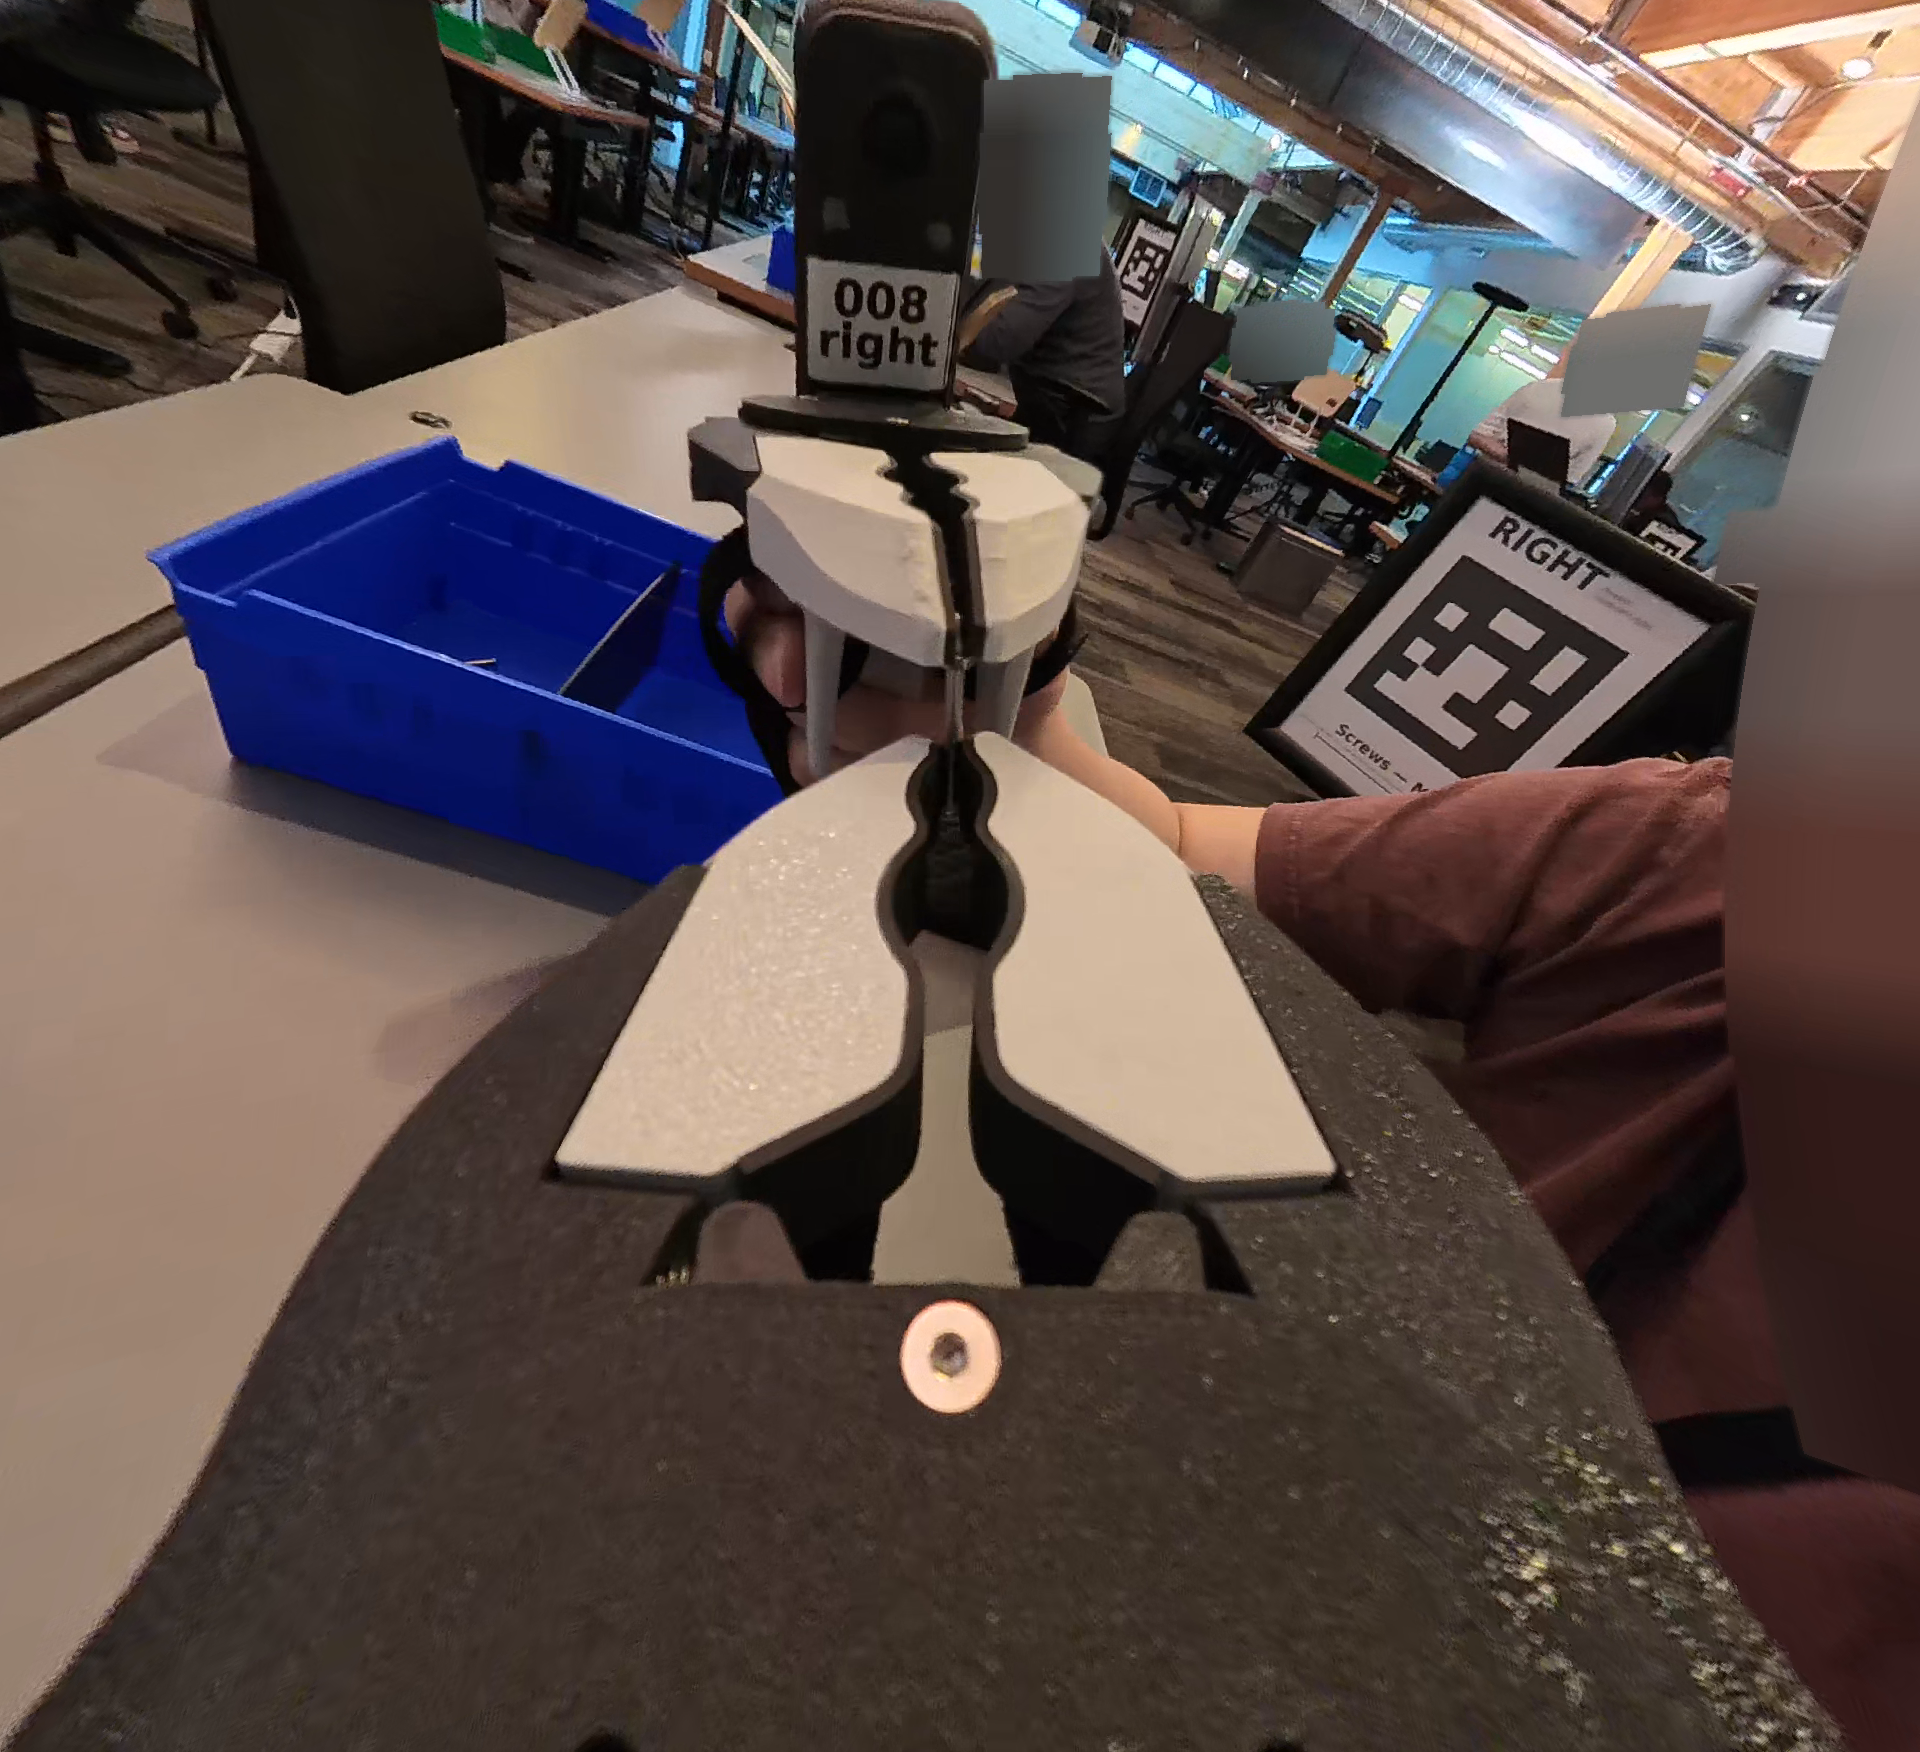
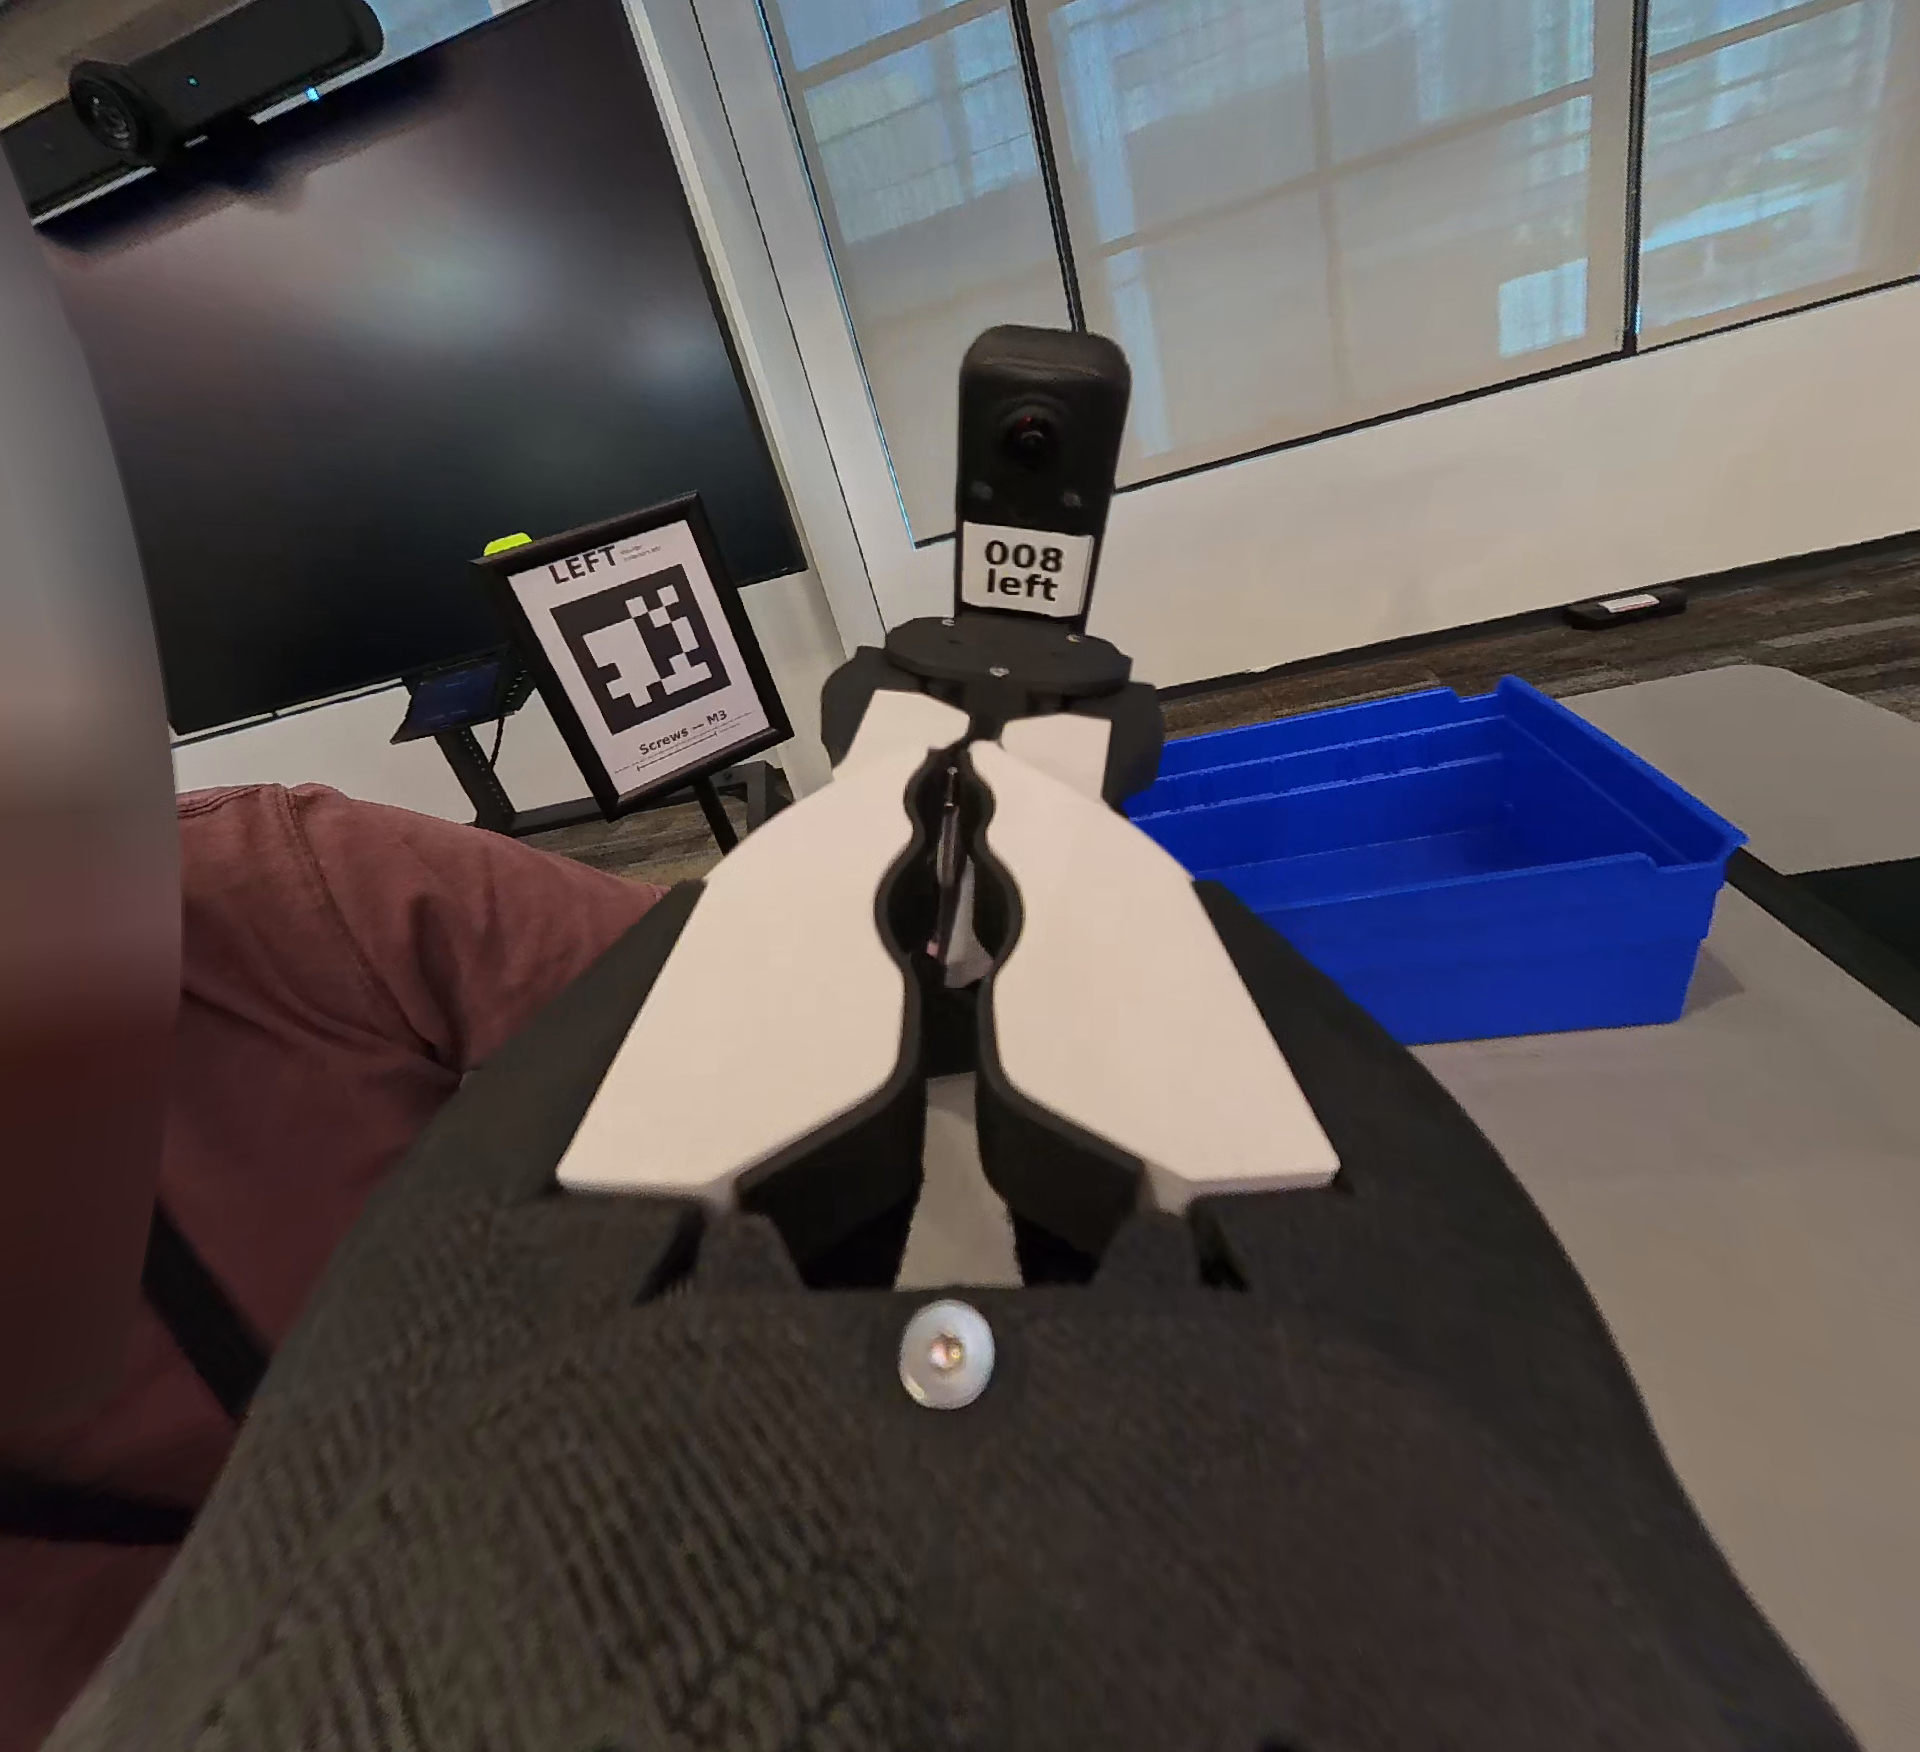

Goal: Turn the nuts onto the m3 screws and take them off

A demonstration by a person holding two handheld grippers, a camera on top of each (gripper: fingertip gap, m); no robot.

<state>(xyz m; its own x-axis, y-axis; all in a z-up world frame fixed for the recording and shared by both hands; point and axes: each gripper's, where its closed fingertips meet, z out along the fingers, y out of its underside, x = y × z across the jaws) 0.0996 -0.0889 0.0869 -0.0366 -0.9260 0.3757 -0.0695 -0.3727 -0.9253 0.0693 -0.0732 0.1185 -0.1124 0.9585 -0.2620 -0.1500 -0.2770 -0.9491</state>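
Two hand-held grippers meet nose to nose above the grey worktop. In the left wrist view, the left hand-held gripper has its white fingers pressed nearly together at the tips, and a thin dark screw runs from those tips to the closed tips of the right hand-held gripper facing it. Whether a nut sits on the screw is too small to tell.

Only this view shows the person's hand behind the right gripper, the divider and a small metal piece inside the blue bin, and a framed marker sign to the right.

From the right wrist view, the right hand-held gripper is likewise closed, with the screw lying along the gap between its fingers. Beyond stands the left gripper, another framed marker sign, a dark wall screen, and the bin.
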